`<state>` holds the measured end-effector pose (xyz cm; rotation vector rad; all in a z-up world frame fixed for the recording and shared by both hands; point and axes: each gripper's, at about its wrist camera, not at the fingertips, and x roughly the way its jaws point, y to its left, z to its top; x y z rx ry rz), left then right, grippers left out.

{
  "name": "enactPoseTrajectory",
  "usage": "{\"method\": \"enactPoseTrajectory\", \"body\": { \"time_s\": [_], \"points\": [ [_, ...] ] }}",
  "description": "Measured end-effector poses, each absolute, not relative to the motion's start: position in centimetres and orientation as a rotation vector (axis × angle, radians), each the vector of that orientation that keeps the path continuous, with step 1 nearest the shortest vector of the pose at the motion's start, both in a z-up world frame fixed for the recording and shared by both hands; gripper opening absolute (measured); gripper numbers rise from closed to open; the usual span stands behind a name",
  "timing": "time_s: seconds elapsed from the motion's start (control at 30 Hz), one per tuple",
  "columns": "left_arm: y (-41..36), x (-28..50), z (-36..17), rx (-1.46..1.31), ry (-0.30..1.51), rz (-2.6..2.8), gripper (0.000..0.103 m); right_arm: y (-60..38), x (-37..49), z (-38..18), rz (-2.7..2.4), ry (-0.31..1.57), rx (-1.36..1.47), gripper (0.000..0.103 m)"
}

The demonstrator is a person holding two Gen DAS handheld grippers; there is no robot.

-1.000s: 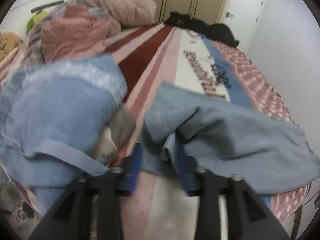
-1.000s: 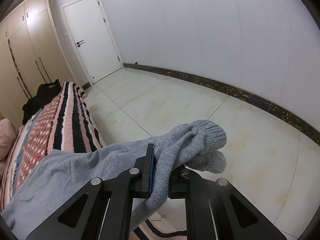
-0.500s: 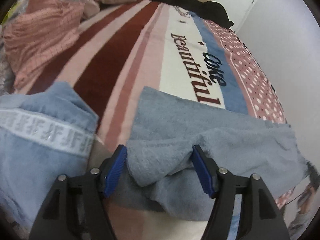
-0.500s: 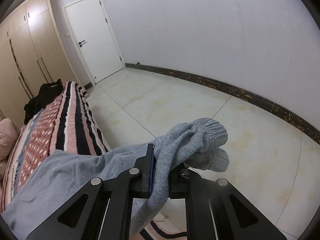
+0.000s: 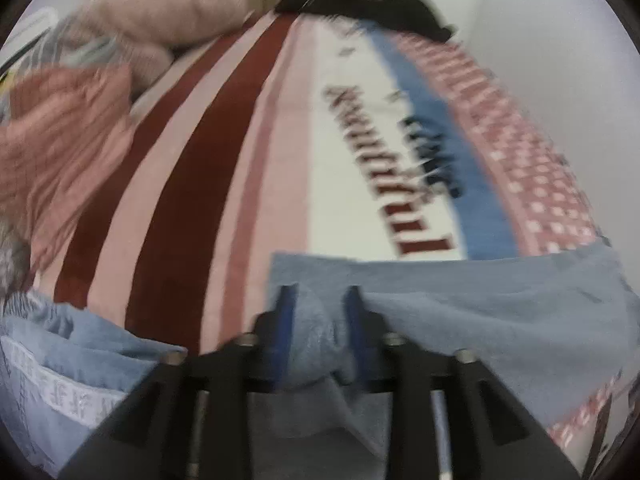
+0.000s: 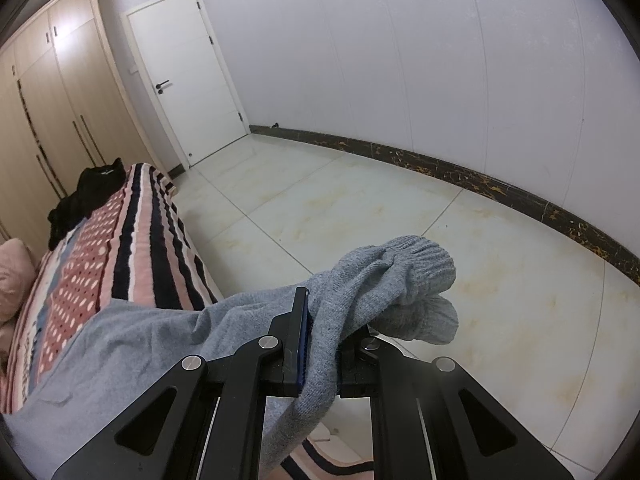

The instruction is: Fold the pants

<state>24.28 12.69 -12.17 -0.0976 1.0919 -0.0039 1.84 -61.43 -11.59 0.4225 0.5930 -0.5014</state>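
Observation:
Grey knit pants (image 5: 500,312) lie across the near end of a striped bed (image 5: 224,168). My left gripper (image 5: 318,300) is shut on a bunched fold of the pants' waist end; the view is blurred. In the right wrist view my right gripper (image 6: 320,320) is shut on the pants' leg ends (image 6: 360,280), whose ribbed cuffs (image 6: 420,264) stick out past the fingers, beyond the bed's edge and over the floor. The rest of the pants (image 6: 120,344) trails left onto the bed.
A light blue garment (image 5: 60,368) lies at the near left. Pink bedding (image 5: 60,136) is heaped on the left, black clothes (image 5: 360,4) at the far end. A tiled floor (image 6: 400,208), white door (image 6: 192,76) and wooden wardrobe (image 6: 52,96) lie beyond.
My left gripper has closed from wide open onto the pants' fold, and its view has tipped up along the bed. My right gripper keeps its hold and has barely moved.

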Motion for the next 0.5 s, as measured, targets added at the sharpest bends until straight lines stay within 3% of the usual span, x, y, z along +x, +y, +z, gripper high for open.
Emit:
{"method": "enactPoseTrajectory", "body": {
  "time_s": [0.07,0.1,0.33,0.5],
  "points": [
    [13.2,24.4,-12.2,-0.074,1.08,0.058,0.061,-61.3,1.7,-11.7,-0.501,0.592,0.423,0.004],
    [13.3,24.1,-11.9,-0.067,1.063,0.07,0.064,-61.4,1.8,-11.6,-0.502,0.593,0.424,0.004],
    [13.7,18.9,-8.3,-0.17,0.994,-0.028,0.067,-61.3,1.8,-11.7,-0.5,0.595,0.423,0.004],
    [12.5,15.6,-10.1,-0.324,1.039,-0.17,0.067,-61.1,1.7,-11.7,-0.496,0.594,0.426,0.004]
  ]
}}
